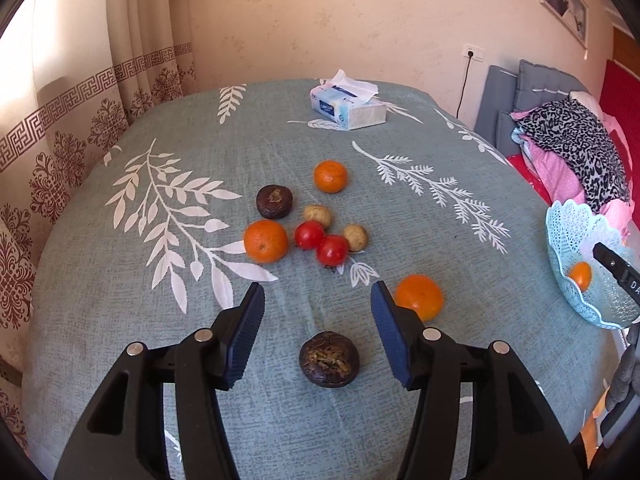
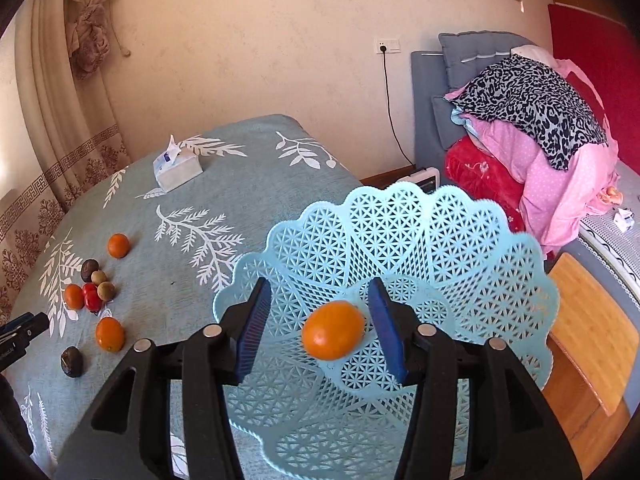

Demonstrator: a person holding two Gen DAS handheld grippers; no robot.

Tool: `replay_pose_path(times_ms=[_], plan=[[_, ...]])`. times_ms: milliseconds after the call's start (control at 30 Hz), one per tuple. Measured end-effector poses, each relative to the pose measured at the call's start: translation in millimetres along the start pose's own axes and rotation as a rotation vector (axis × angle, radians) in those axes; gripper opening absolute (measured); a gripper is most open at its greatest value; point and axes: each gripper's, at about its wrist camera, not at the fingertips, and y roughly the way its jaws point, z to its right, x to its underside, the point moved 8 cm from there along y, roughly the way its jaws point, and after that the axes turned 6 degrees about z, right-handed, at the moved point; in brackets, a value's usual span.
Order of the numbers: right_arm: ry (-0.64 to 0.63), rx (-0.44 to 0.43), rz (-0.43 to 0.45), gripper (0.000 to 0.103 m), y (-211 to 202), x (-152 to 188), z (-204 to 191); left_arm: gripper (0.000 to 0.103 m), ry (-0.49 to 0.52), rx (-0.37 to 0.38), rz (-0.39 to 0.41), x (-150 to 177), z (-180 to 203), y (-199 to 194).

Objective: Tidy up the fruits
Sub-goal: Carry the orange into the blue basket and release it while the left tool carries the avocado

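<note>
My left gripper point(image 1: 318, 300) is open above the table, with a dark brown fruit point(image 1: 329, 359) lying between and below its fingers. An orange point(image 1: 420, 296) lies just right of the right finger. Further off lie two more oranges point(image 1: 265, 241) point(image 1: 330, 176), two red tomatoes point(image 1: 321, 242), two tan fruits point(image 1: 317, 216), and another dark fruit point(image 1: 274, 201). My right gripper point(image 2: 318, 320) is open over the light blue lattice basket point(image 2: 460, 240). An orange point(image 2: 333, 330) sits in the basket between its fingers, touching neither.
A tissue box point(image 1: 347, 106) stands at the table's far side. The basket point(image 1: 576, 236) sits at the table's right edge. A pile of bedding point(image 2: 532, 128) and a wooden board point(image 2: 592, 328) lie to the right. Curtains point(image 1: 60, 128) hang on the left.
</note>
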Motion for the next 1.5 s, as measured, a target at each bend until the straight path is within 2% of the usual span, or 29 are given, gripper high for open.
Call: replay_pose_path(times_ms=[300, 533, 700, 833, 900, 1000, 1233, 1500], plan=[[0.026, 0.007, 0.015, 0.058, -1.3, -2.0, 3.9, 0.065, -0.020, -0.018, -0.111, 38.8, -10.3, 26.4], [0.039, 0.005, 0.025, 0.058, -3.0, -4.8, 5.9, 0.064, -0.008, -0.001, -0.104, 40.1, -5.0, 27.7], [0.038, -0.002, 0.022, 0.058, -2.5, -3.4, 5.2, 0.064, -0.008, 0.023, -0.137, 47.9, 1.0, 30.3], [0.040, -0.004, 0.023, 0.058, -2.6, -3.5, 5.4, 0.056, 0.006, 0.024, -0.154, 54.5, 4.4, 35.7], [0.044, -0.004, 0.024, 0.058, -3.0, -4.2, 6.4, 0.042, 0.012, 0.044, -0.150, 52.6, 8.2, 34.4], [0.048, -0.003, 0.032, 0.058, -4.7, -5.8, 7.7, 0.042, 0.026, 0.067, -0.145, 48.8, 15.7, 32.3], [0.080, 0.010, 0.064, 0.058, -13.3, -12.3, 19.4, 0.042, 0.111, 0.134, -0.077, 21.6, 60.8, 17.3], [0.121, 0.070, 0.105, 0.058, -21.2, -17.5, 46.0, 0.042, 0.215, 0.299, -0.029, -5.5, 146.9, 3.9]])
